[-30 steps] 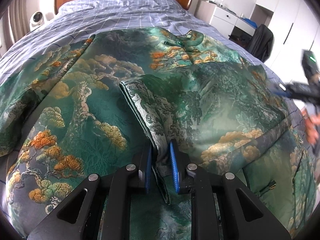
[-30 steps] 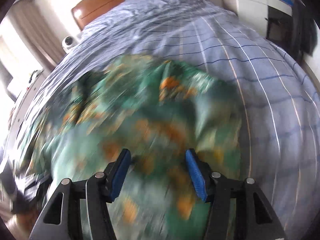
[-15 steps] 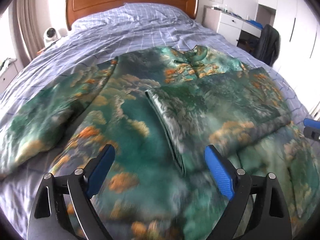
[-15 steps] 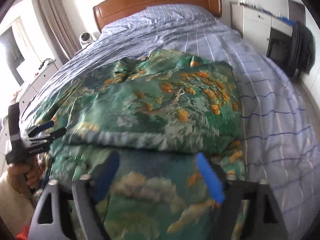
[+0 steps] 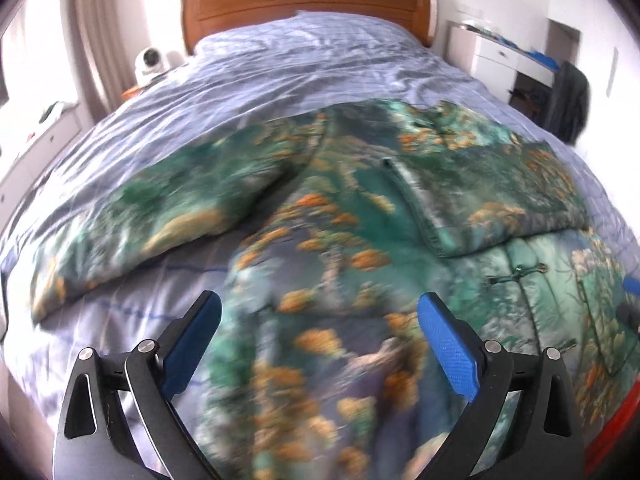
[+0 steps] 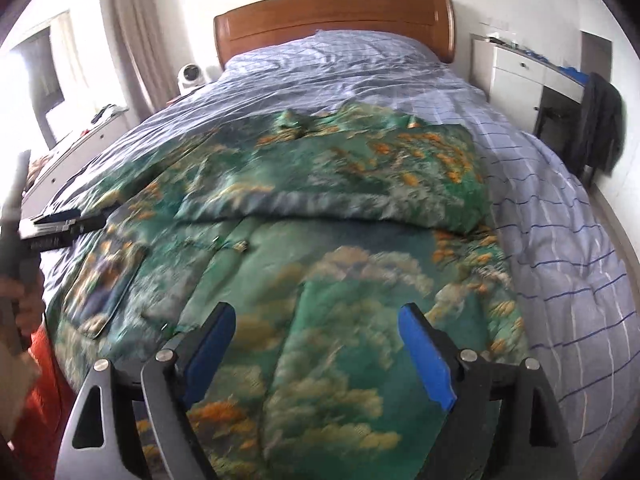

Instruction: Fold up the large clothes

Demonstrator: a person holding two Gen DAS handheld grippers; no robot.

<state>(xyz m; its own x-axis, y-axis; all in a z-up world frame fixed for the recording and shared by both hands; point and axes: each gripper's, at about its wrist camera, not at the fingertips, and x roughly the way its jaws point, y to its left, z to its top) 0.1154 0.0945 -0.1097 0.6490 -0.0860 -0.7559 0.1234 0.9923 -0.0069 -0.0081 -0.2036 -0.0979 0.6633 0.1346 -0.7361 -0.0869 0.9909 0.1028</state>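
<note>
A bedroom, with a wooden headboard (image 6: 334, 16) at the far end and a blue checked bedspread (image 6: 560, 248) over the whole bed; a white drawer unit (image 6: 520, 80) stands by the wall to the right, with a dark garment hung on a chair (image 6: 600, 124) next to it; spread across the bedspread lies the task's thing, a large green padded jacket (image 6: 320, 280) printed with orange trees and pale clouds, its collar toward the headboard; the sleeve on the right side is folded in across the chest (image 5: 492, 196) and lies flat, while the other sleeve (image 5: 152, 216) is stretched out to the left on the bedspread, unfolded (both views are blurred, so finer creases cannot be read); the left gripper (image 5: 320, 344) hangs above the lower body of the jacket, its fingers opening wide with nothing between them; the right gripper (image 6: 320, 352) hangs over the hem, fingers spread apart and empty as well; judging from this, one sleeve fold is done and the step in hand is the pause between folds; the next move probably calls for the left gripper to reach the outstretched sleeve, pinch its cuff edge and carry it across the chest to match the first, keeping the thick fabric from bunching, with the hem brought up after that
</note>
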